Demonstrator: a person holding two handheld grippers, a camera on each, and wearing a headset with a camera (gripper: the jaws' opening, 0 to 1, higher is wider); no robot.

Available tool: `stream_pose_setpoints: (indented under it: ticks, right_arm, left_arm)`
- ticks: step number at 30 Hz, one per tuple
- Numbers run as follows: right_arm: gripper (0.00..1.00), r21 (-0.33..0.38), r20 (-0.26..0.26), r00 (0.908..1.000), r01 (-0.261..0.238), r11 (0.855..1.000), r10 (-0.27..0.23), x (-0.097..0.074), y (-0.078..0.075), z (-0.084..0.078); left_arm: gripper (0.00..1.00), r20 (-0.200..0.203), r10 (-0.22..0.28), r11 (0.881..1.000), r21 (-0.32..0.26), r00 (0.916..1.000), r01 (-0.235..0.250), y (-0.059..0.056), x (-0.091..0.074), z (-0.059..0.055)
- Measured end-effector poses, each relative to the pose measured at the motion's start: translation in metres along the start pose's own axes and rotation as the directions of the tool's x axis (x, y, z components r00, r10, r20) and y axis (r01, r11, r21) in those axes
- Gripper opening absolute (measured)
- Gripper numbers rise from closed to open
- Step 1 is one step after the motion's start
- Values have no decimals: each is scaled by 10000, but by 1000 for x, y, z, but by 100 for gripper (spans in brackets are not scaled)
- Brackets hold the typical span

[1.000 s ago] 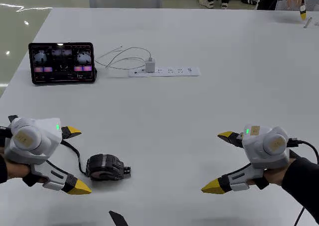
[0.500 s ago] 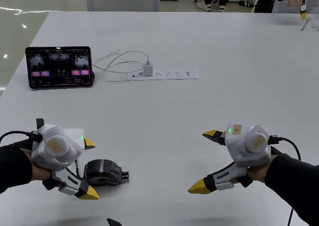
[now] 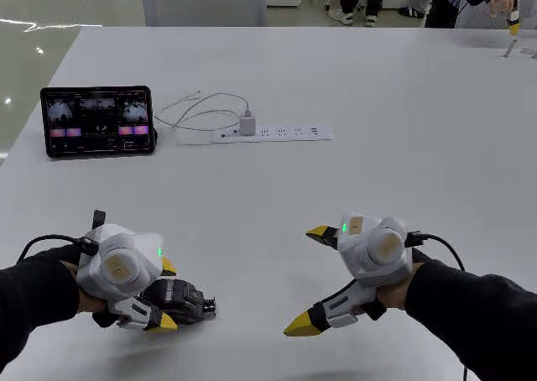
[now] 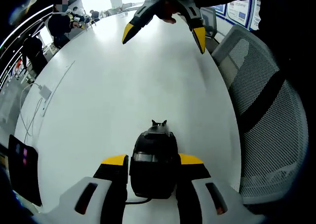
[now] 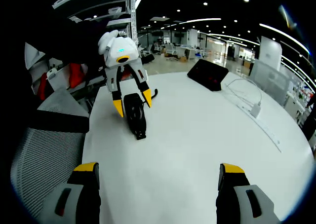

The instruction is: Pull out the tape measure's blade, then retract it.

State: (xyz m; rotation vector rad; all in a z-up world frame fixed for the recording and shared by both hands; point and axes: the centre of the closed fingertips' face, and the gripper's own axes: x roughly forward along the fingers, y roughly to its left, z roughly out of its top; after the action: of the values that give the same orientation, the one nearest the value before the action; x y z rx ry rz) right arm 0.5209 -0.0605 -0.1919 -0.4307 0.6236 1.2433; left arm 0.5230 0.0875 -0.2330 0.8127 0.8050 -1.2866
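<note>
The left gripper [image 4: 152, 159] pinched the tape measure [image 4: 154, 150], right gripper [image 3: 308, 279] hung spread, empty; blade [image 4: 159, 123] not out yet.

Clad in black sleeves [image 3: 33, 289] down to both wrists. Equipped with a left gripper [image 3: 166, 294] and a right gripper [image 3: 307, 278] in glossy white rounded shells, each marked with a round tan disc and lit by a small green light. Finished with grey-and-black jaws tipped in bright yellow, slotted along their white bases. Tagged with a small tan sticker [image 3: 356, 225] on the right shell. Wired with a thin black cable [image 3: 442, 245] looping from the rear of each body.
</note>
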Motion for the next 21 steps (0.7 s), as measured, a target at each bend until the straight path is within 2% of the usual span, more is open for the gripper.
stream_pose_setpoints:
  ticks: [1,6,11,15,21]
  right_arm:
    - [100,-29,10,10000,-23,10000,23,2,0,1]
    - [100,-173,48,9998,-175,9997,176,14,1,7]
    - [100,-344,-5,9993,-374,9987,374,29,4,10]
    - [100,-346,-60,9984,-570,9978,568,46,8,13]
    - [99,-386,-76,9965,-830,9958,828,71,16,14]
  left_arm:
    - [32,-17,87,9998,-188,10000,-88,1,0,0]
    - [31,47,-105,9998,157,9999,104,0,-1,2]
    - [31,-232,-129,9997,204,9996,133,-1,-1,2]
    - [31,-393,-49,9999,149,9992,55,-2,-1,1]
    - [31,-374,37,9999,107,9993,-33,-2,0,0]
